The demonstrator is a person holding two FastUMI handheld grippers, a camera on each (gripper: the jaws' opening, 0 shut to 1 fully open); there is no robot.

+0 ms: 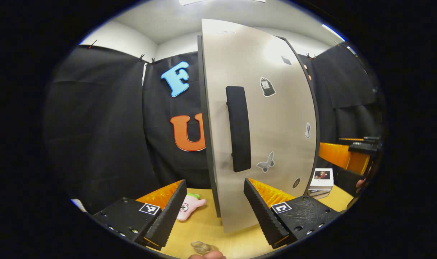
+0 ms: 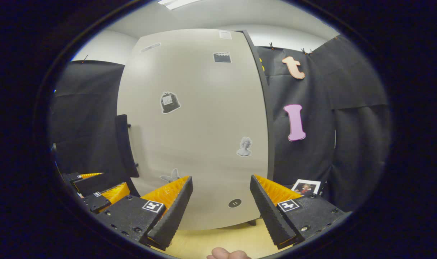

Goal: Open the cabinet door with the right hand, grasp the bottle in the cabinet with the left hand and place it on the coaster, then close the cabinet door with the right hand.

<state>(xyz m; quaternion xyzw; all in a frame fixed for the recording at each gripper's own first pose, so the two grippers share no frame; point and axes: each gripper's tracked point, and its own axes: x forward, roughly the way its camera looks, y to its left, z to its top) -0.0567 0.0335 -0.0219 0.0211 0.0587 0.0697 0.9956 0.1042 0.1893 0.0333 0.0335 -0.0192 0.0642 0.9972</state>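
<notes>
The cabinet's pale door [image 1: 276,118] stands shut in front of me, hiding the inside. Its tall black handle [image 1: 238,129] runs down the door's left side. My left gripper [image 1: 215,183] is open and empty, low before the door's handle edge. A small clear glass object [image 1: 202,247] lies on the table just under it. The right gripper [image 1: 362,149] shows at the far right. In the right gripper view the door [image 2: 204,118] is close ahead and the handle [image 2: 125,144] sits at its left edge. My right gripper [image 2: 221,178] is open and empty, and the left gripper [image 2: 96,192] is low at the left.
A pink plush toy [image 1: 189,207] lies on the wooden table [image 1: 236,244] left of the cabinet. A stack of books [image 1: 321,181] with a portrait on top [image 2: 306,187] sits to the cabinet's right. Black cloth walls close in the booth.
</notes>
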